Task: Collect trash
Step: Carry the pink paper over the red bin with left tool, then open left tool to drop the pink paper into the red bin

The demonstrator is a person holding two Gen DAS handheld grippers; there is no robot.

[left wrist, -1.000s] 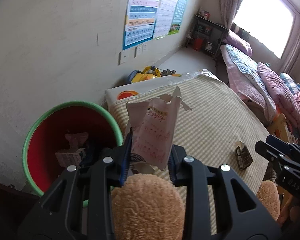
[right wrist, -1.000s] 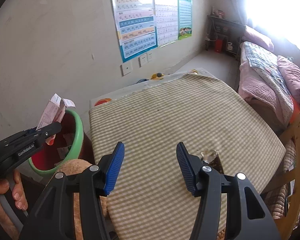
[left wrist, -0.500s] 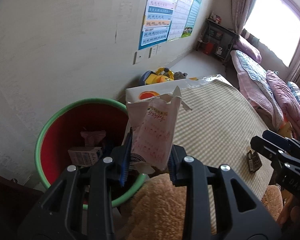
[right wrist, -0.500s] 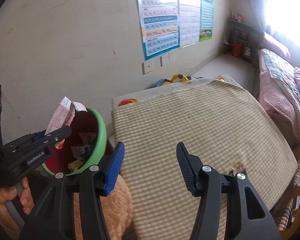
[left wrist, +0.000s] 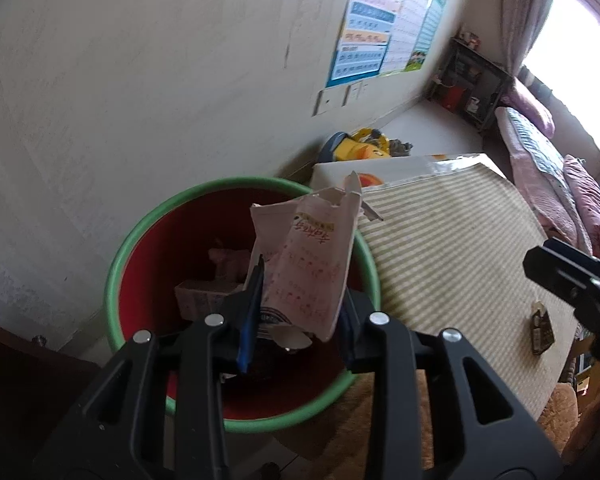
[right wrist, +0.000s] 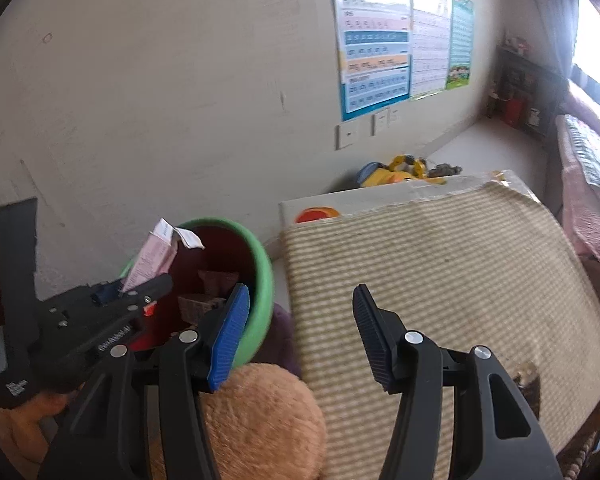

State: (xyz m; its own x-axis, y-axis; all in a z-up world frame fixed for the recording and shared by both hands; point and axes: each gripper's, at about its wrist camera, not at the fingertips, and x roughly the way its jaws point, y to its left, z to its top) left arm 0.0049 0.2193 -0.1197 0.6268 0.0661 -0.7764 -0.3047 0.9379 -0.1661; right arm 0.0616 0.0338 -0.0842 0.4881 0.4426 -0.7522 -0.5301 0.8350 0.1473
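Left gripper [left wrist: 300, 312] clamped on torn pink packet [left wrist: 306, 264], held above red bin [left wrist: 148, 240] beside checked table [left wrist: 452, 248]; right gripper [right wrist: 300, 336] spread wide, nothing between fingers, over table edge; small wrapper [left wrist: 541, 327] lay on table

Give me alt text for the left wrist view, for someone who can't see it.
The left hand-held gripper holds a torn pink paper packet above a red bin with a green rim, which already contains a small carton and other scraps. To the right lies a striped table cloth with a small dark wrapper on it, and the right hand-held gripper enters at the edge.
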